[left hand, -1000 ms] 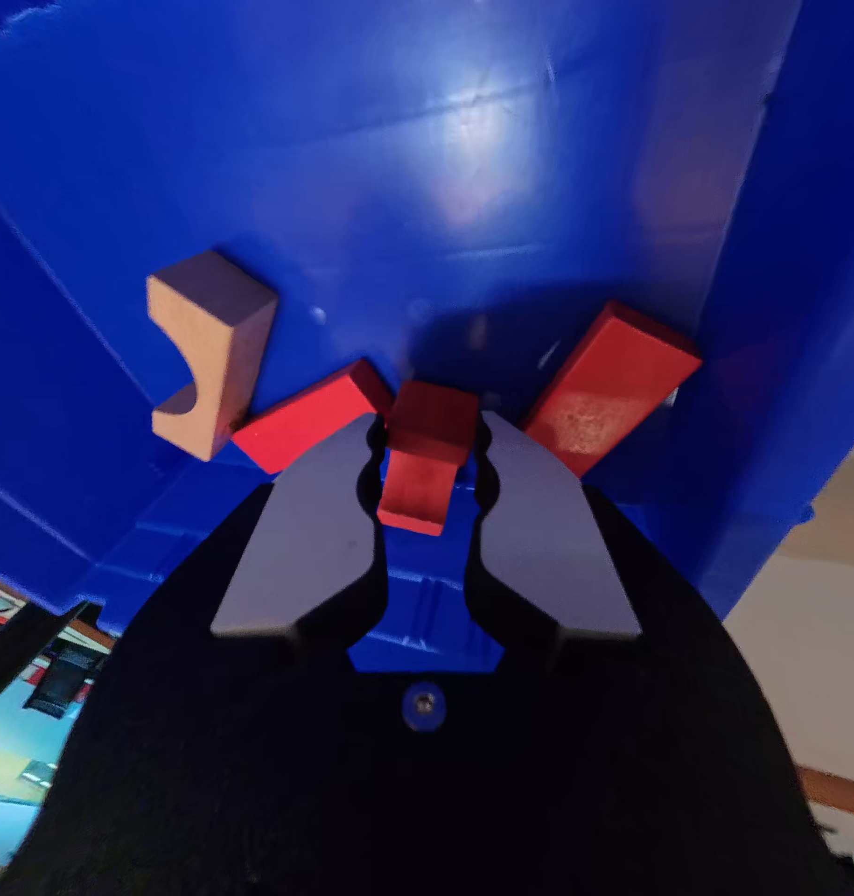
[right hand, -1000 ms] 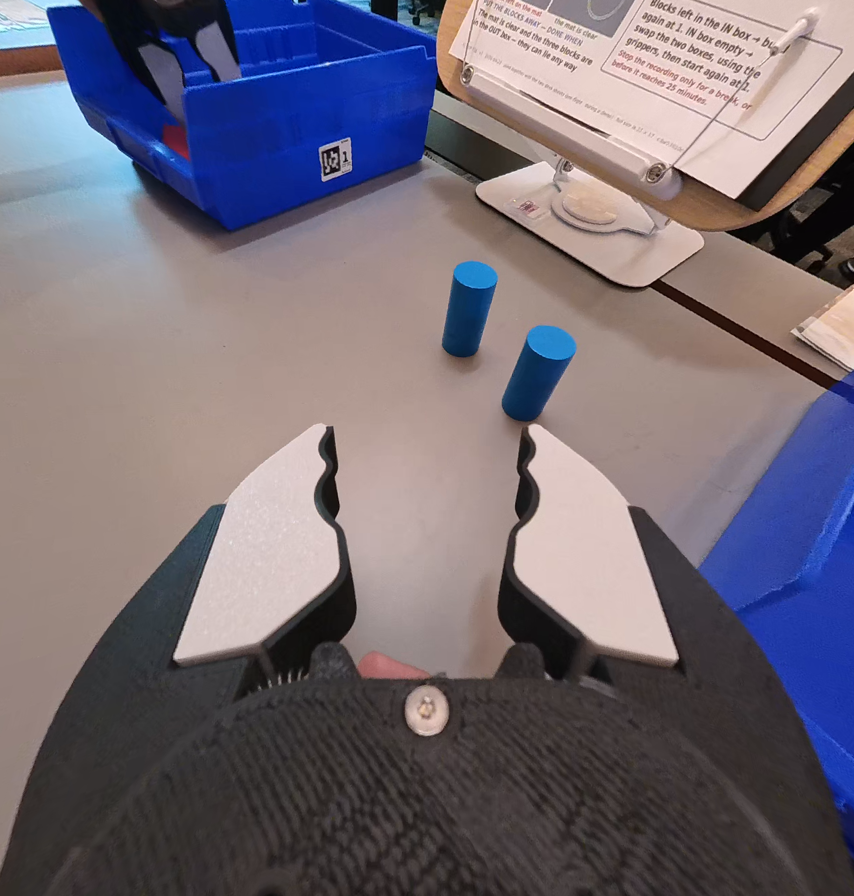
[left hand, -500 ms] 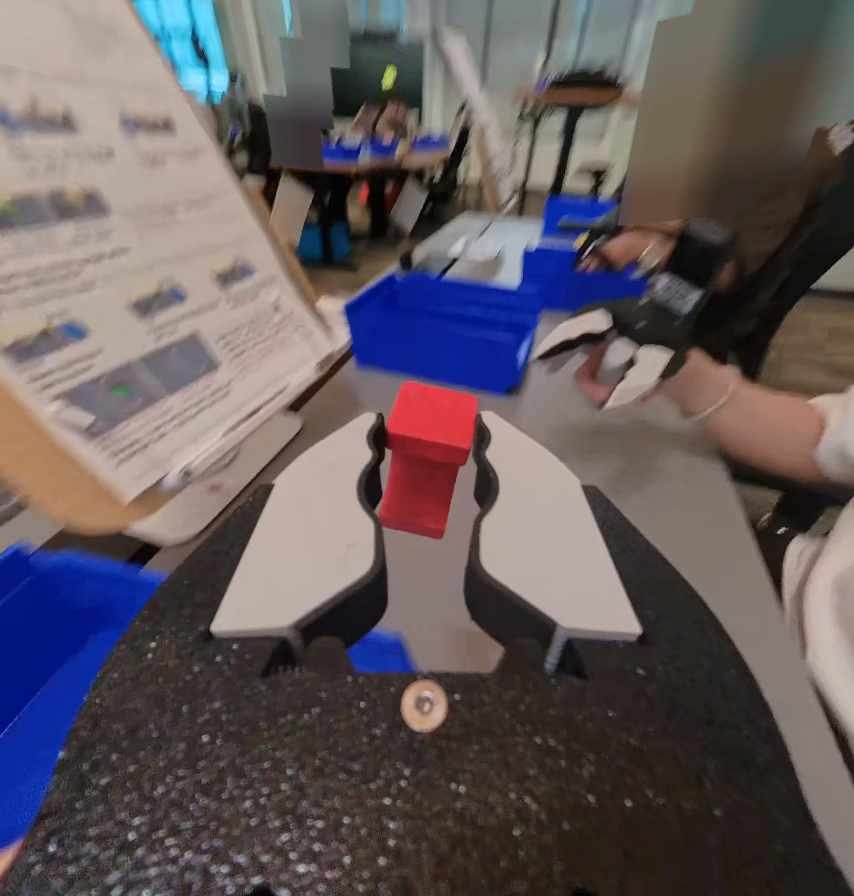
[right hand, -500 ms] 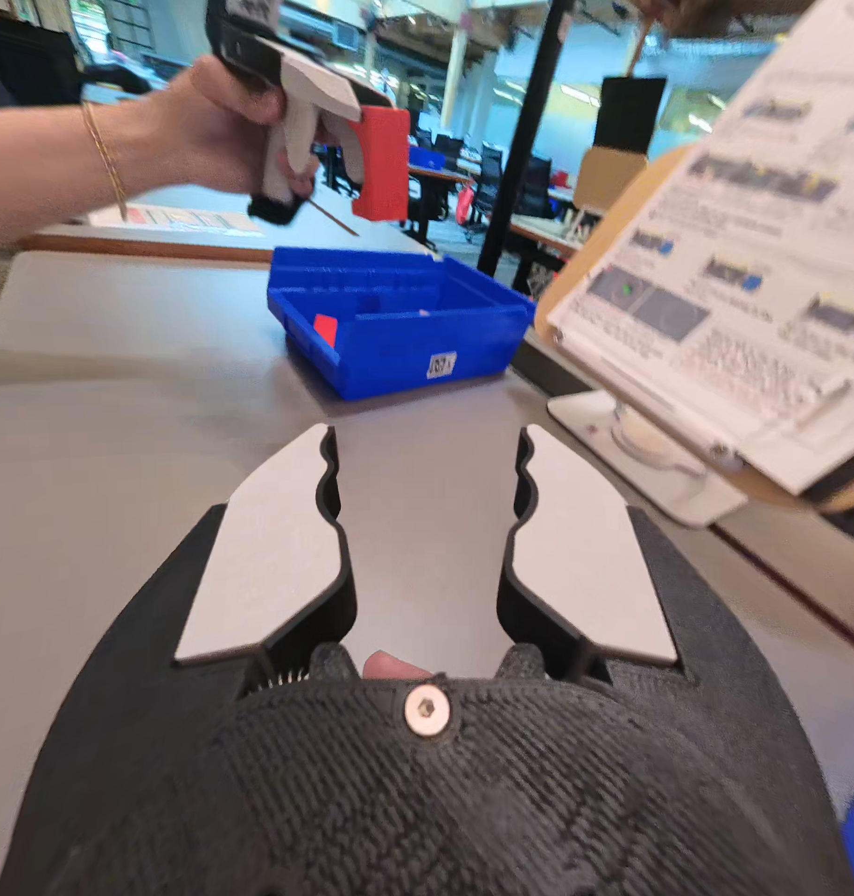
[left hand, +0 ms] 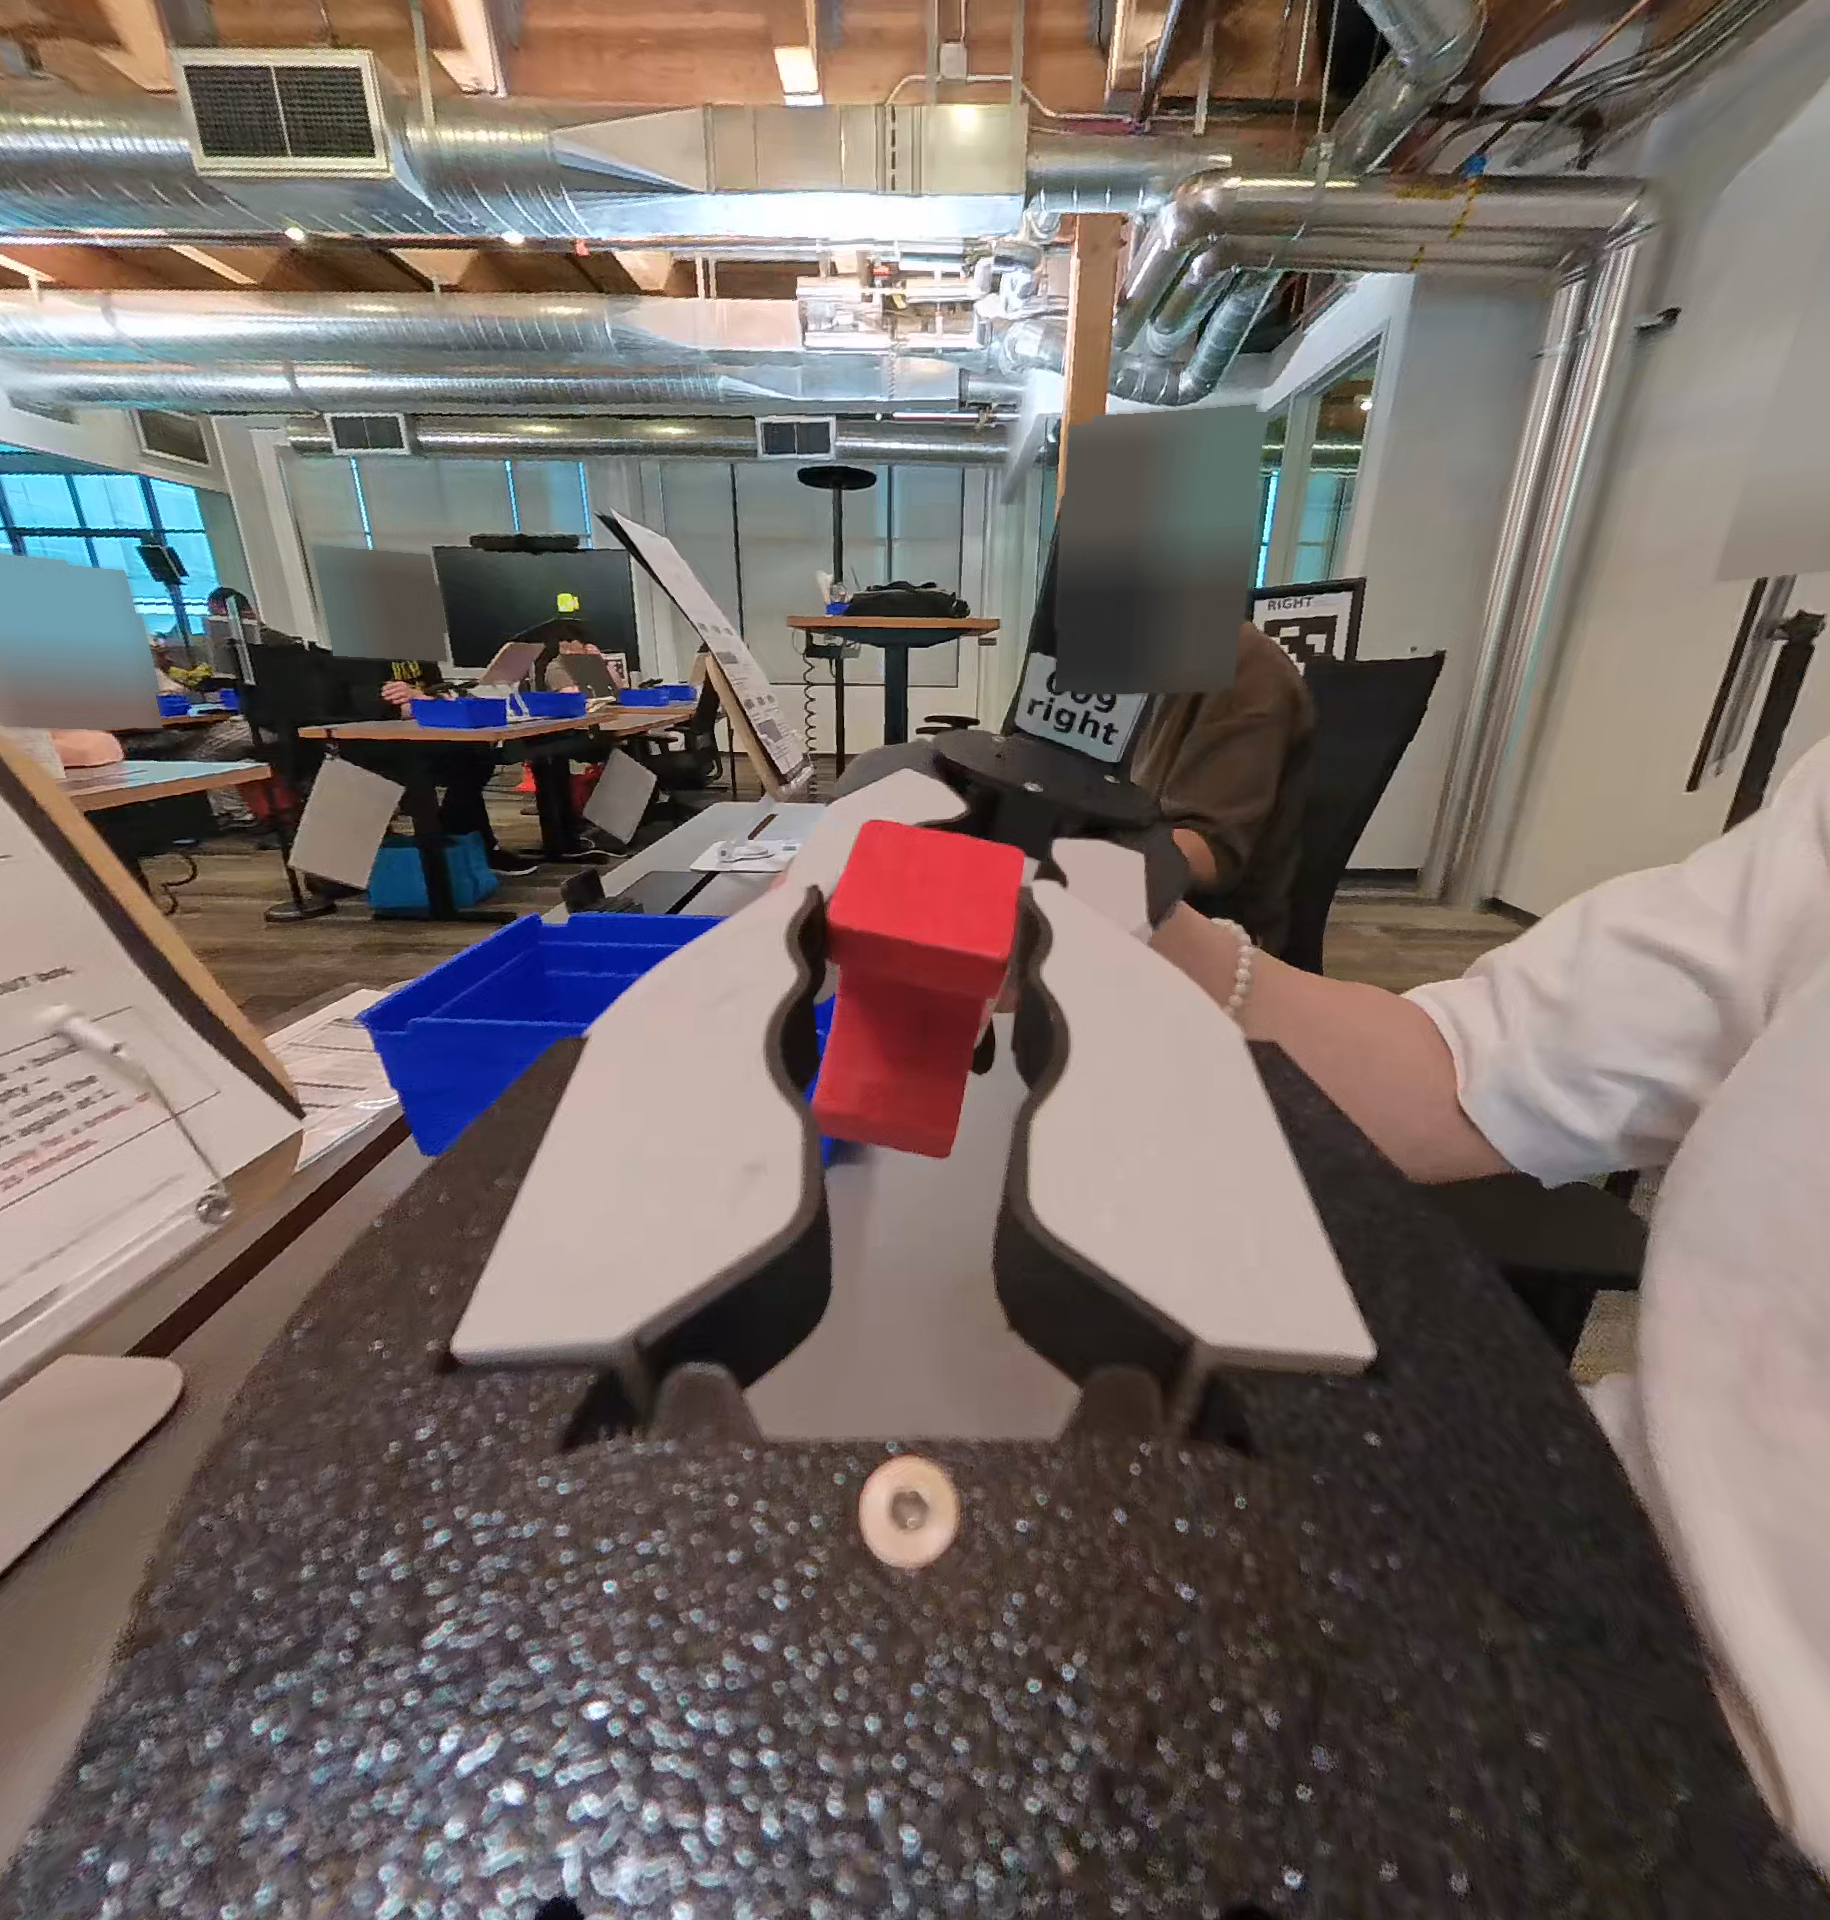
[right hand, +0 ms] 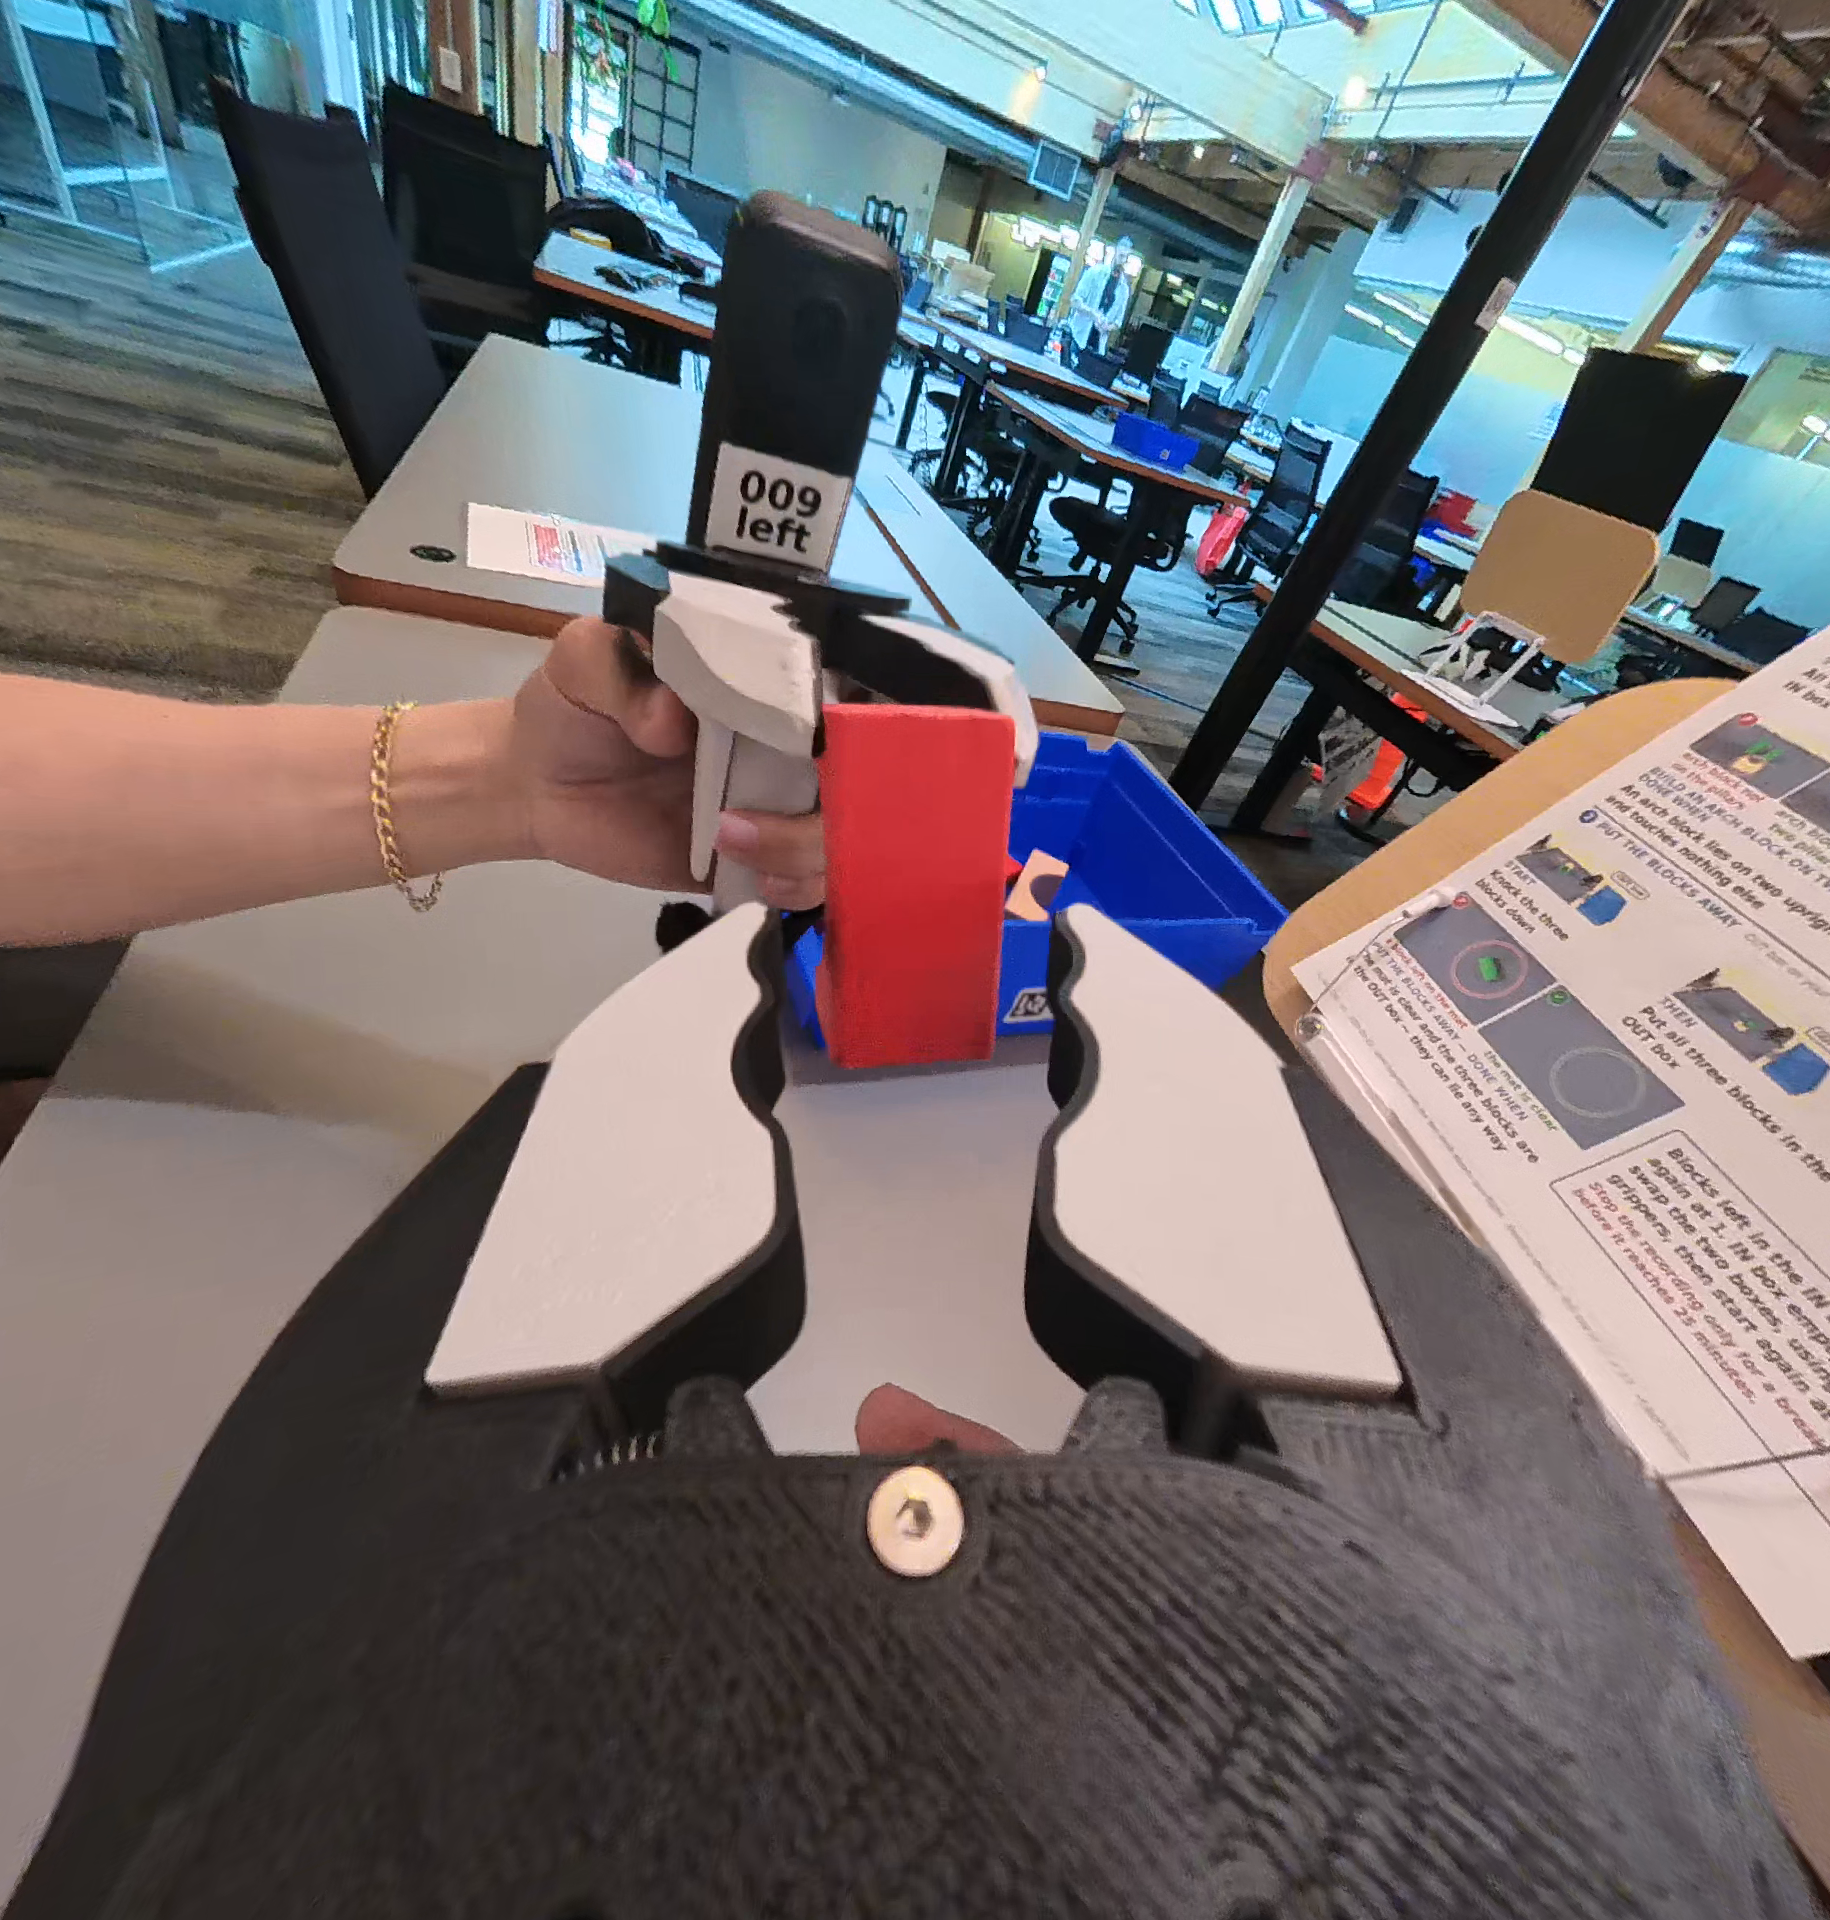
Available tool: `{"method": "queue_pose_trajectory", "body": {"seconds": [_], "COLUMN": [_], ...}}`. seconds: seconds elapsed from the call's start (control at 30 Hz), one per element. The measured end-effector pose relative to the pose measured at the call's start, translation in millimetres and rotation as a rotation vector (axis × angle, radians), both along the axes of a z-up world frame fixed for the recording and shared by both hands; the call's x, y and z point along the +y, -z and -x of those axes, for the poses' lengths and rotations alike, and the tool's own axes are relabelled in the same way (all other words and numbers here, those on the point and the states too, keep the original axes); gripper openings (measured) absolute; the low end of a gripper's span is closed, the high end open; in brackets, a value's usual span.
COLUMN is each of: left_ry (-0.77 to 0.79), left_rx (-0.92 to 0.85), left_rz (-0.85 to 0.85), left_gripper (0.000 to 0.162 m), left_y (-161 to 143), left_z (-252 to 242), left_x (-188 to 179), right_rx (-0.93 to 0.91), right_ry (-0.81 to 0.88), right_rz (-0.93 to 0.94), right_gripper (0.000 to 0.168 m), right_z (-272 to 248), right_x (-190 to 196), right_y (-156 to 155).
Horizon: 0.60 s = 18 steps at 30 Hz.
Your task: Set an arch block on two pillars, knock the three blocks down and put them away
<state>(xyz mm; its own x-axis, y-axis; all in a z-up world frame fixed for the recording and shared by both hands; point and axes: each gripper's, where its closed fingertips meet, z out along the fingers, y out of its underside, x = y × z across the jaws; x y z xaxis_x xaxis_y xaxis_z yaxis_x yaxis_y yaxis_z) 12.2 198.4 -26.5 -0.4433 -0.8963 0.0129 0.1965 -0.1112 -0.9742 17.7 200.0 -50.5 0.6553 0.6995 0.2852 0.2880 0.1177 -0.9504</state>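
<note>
The right tool (right hand: 911,1023) is hanging with its jaws parted and nothing between them, above the pale grey desk (right hand: 215,1195); a fingertip is peeking through at its base, at 6 o'clock; just ahead, at 12 o'clock in the right wrist view, the left tool (right hand: 916,717) is gripping a red block (right hand: 911,883) by its upper end, the long red body hanging down upright and clear of the desk, a hand (right hand: 620,769) with a gold bracelet wrapping the tool's handle.

In the left wrist view the left tool (left hand: 916,940) is clamping the same red block (left hand: 916,987) between its tips, the block's squared end facing the camera and its length running down and away toward 6 o'clock; the right tool (left hand: 1004,862) is showing just behind it.

The block is looking like painted wood, so probably light, rigid and a little slick on its smooth faces; a hold across two flat opposite sides, near the free lower half, is looking the safest.

Beyond, at 1 o'clock in the right wrist view, a blue bin (right hand: 1150,883) is sitting on the desk with a tan arched block (right hand: 1041,894) inside; an instruction sheet on a wooden stand (right hand: 1617,1091) is leaning at 3 o'clock; a second blue bin (left hand: 495,1029) is lying at 9 o'clock in the left wrist view.
</note>
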Motion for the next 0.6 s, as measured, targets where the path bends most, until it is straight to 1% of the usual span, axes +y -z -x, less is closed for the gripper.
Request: {"method": "queue_pose_trajectory", "body": {"seconds": [0.13, 0.2, 0.43, 0.6], "left_ry": [0.023, 0.028, 0.039, -0.001], "left_rx": [-0.008, -0.003, -0.015, 0.024], "left_rz": [-0.002, -0.002, 0.009, -0.016], "left_gripper": [0.034, 0.034, 0.034, 0.035], "left_y": [2.4, 5.5, 12.6, 27.4], "left_z": [-5.4, -7.7, -9.7, -13.5], "left_x": [-6.4, -8.1, -11.3, -11.1], "right_rx": [-0.012, -0.007, -0.072, -0.224], "right_ry": [-0.011, -0.022, -0.044, -0.058], "right_rz": [0.017, 0.017, 0.047, 0.124], "right_gripper": [0.043, 0.033, 0.033, 0.032], "right_z": [-4.1, -5.3, -6.6, -15.7], "right_x": [-4.6, -7.1, -10.6, -10.1], "right_y": [4.5, 3.8, 10.5, 23.4]}}
